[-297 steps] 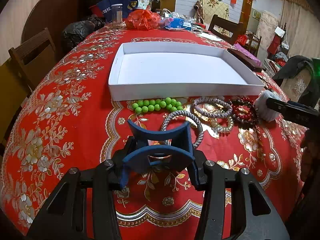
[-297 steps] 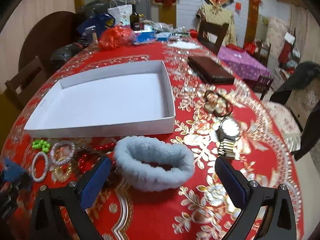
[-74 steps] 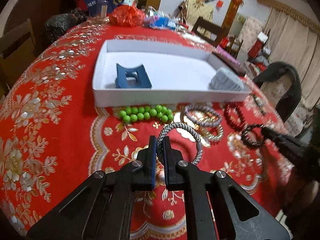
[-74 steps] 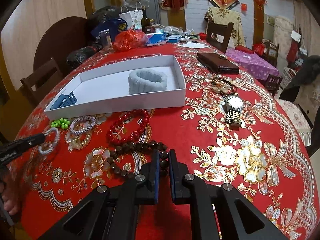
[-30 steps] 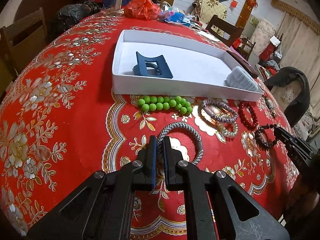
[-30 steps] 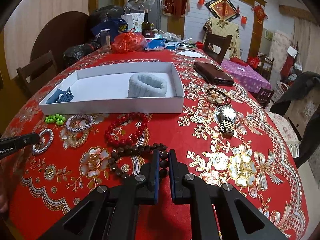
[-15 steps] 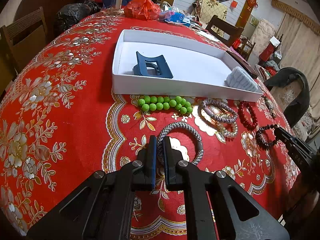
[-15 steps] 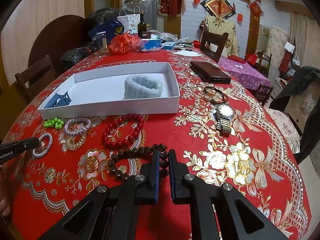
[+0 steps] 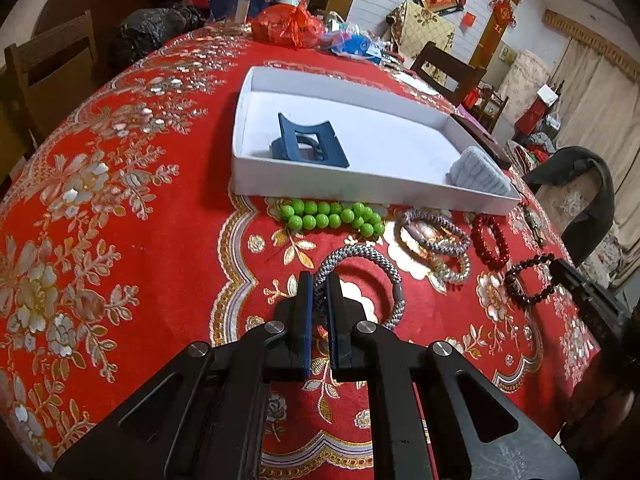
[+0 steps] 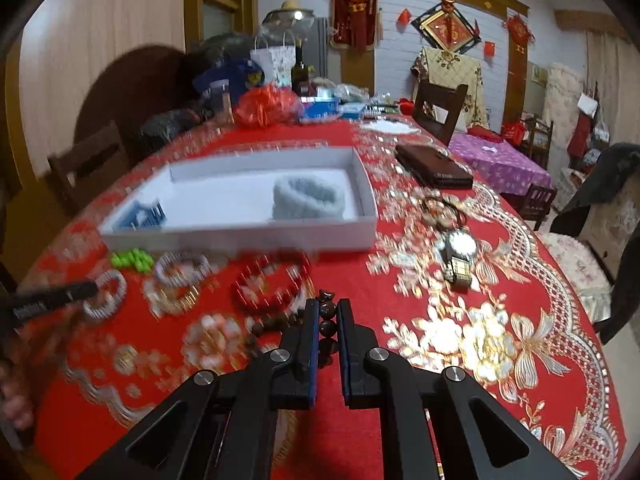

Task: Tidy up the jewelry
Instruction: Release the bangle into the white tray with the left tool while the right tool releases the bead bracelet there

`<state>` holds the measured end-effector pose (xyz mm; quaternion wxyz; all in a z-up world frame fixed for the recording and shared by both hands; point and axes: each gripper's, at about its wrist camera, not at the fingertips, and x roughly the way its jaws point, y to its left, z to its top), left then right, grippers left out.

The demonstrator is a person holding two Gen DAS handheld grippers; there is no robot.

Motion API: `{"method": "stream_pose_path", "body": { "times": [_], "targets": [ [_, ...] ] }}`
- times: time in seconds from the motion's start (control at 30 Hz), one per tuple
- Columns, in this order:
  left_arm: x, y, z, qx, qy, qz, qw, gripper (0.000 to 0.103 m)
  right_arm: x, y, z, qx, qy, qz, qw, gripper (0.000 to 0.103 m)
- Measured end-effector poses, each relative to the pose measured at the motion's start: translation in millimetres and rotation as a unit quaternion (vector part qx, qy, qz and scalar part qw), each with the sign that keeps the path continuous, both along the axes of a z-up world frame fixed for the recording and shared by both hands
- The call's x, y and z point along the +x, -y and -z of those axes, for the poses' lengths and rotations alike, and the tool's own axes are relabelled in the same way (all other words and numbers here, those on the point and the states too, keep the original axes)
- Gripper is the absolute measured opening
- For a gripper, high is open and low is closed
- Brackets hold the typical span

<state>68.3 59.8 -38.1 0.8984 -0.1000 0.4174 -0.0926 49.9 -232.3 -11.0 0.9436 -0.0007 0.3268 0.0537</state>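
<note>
A big table [image 9: 120, 184] wears a red cloth with gold flowers; wooden chairs [image 10: 440, 110] stand around it; red decorations [image 10: 354, 8] hang on the white wall; curtains [image 9: 592, 92] hang nearby.

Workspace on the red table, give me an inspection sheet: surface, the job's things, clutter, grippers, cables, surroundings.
Surface: red tablecloth with a gold flower pattern.
Job's things: white tray holding a blue hair clip and a fluffy grey band; green bead bracelet, red bead bracelet and wristwatch lie on the cloth outside it.
Clutter: brown wallet, red bag and bottle at the far end.
Grippers: left hand-held gripper shut on the grey rope bracelet; right hand-held gripper shut on the dark bead bracelet.
Cables: nothing seen.
Surroundings: wooden chairs, wall decorations; right view blurred.
</note>
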Motion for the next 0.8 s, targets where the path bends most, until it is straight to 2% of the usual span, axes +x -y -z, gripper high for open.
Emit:
{"method": "stream_pose_path", "body": {
  "times": [0.17, 0.4, 0.57, 0.8],
  "targets": [
    [3, -3, -17, -0.009, 0.015, 0.004, 0.9998, 0.005, 8, -6, -31, 0.008, 0.027, -0.017, 0.999, 0.008],
    [15, 4, -43, -0.03, 0.036, 0.017, 0.9987, 0.005, 26, -18, -54, 0.013, 0.036, -0.043, 0.998, 0.008],
    [43, 13, -61, -0.028, 0.052, 0.02, 0.9981, 0.005, 49, -34, -75, 0.012, 0.05, -0.068, 0.996, 0.008],
    [90, 26, -65, -0.011, 0.043, 0.016, 0.9989, 0.005, 84, -51, -85, 0.017, 0.043, -0.091, 0.995, 0.008]
  ]
}}
